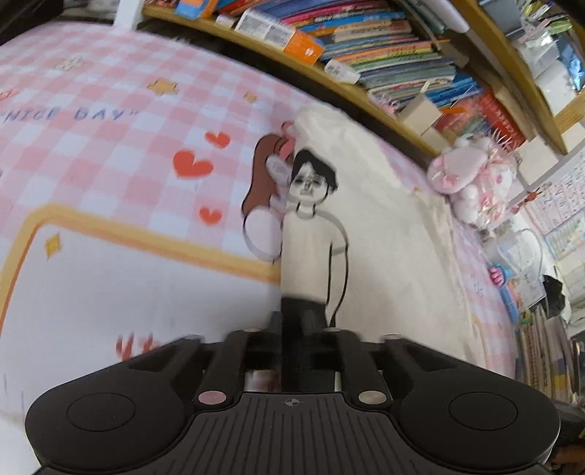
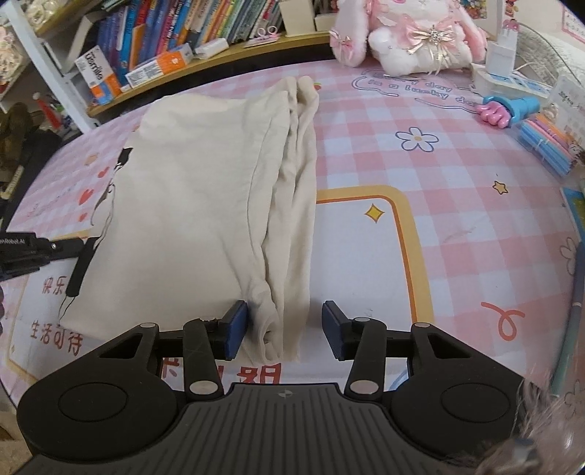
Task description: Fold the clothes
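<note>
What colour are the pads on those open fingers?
Blue pads, seen best in the right wrist view.

A home, most likely a child's room. A pink checked cloth [image 2: 420, 109] with hearts, stars and flowers covers the surface; crowded bookshelves [image 2: 175, 40] fill the upper left, and a pink plush rabbit [image 2: 406, 33] sits top centre.

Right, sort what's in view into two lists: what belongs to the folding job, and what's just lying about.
For the job:
- cream T-shirt, partly folded on the checked cloth
- left gripper, shut on the shirt's edge
- right gripper, open at the near hem

Lying about:
- plush bunny
- books on the shelf
- coloured pens
- pink and blue toy
</note>
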Demonstrator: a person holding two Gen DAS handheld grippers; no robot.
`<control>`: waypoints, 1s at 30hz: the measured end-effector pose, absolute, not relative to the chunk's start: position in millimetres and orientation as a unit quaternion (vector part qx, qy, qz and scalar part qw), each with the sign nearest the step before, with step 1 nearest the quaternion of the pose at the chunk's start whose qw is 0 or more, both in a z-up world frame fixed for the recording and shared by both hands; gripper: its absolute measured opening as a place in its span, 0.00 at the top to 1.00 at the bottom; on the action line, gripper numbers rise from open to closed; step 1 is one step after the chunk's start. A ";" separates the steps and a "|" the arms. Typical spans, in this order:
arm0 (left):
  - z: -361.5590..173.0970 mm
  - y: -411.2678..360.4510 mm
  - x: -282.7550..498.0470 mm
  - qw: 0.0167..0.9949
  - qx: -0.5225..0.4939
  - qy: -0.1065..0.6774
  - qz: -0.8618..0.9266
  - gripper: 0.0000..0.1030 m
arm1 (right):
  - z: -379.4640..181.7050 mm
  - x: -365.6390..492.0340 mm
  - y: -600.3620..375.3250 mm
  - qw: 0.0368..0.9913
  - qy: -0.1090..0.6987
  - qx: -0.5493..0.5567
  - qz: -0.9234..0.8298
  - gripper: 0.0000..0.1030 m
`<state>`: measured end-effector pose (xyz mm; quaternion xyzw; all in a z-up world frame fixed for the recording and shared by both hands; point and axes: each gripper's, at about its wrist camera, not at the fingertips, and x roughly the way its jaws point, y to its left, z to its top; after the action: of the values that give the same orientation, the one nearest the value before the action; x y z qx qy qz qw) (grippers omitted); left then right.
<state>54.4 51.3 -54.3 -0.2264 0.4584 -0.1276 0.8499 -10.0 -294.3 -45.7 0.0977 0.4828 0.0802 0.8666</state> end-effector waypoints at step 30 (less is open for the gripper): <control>-18.3 -2.4 -41.3 0.912 -0.057 0.401 -0.068 0.44 | -47.0 -30.5 -322.0 0.840 0.493 0.155 0.166 0.70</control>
<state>-41.3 -2.4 -18.3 -0.0574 0.4007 -0.0683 0.9119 -30.5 -322.0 -47.0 0.1553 0.4927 0.1658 0.8400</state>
